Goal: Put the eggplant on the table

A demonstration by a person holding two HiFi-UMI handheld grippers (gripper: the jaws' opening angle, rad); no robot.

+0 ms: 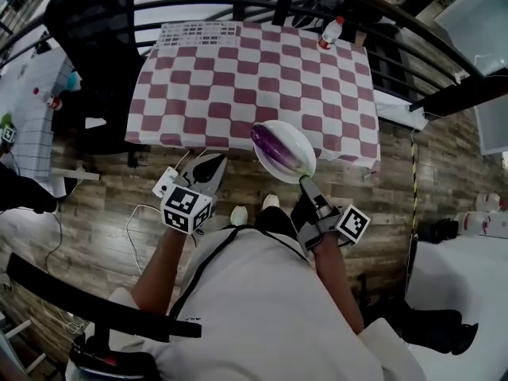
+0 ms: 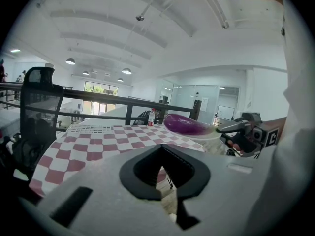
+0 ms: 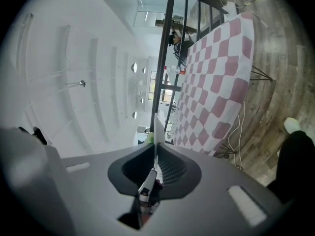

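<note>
A purple eggplant (image 1: 274, 148) lies on a white oval plate (image 1: 293, 138) that hangs in the air just off the near edge of the red-and-white checked table (image 1: 238, 78). My right gripper (image 1: 305, 182) is shut on the plate's near rim. In the right gripper view the plate (image 3: 158, 132) shows edge-on as a thin white strip between the jaws of the right gripper (image 3: 155, 166). My left gripper (image 1: 208, 165) is shut on nothing, left of the plate. The left gripper view shows the eggplant (image 2: 186, 124), the plate (image 2: 211, 135) and the right gripper (image 2: 231, 128) beyond the left gripper (image 2: 165, 173).
A bottle with a red cap (image 1: 329, 32) stands at the table's far right corner. A black chair (image 1: 95, 22) sits left of the table, and a dark railing (image 1: 262, 6) runs behind it. White cables (image 1: 139, 221) trail on the wooden floor.
</note>
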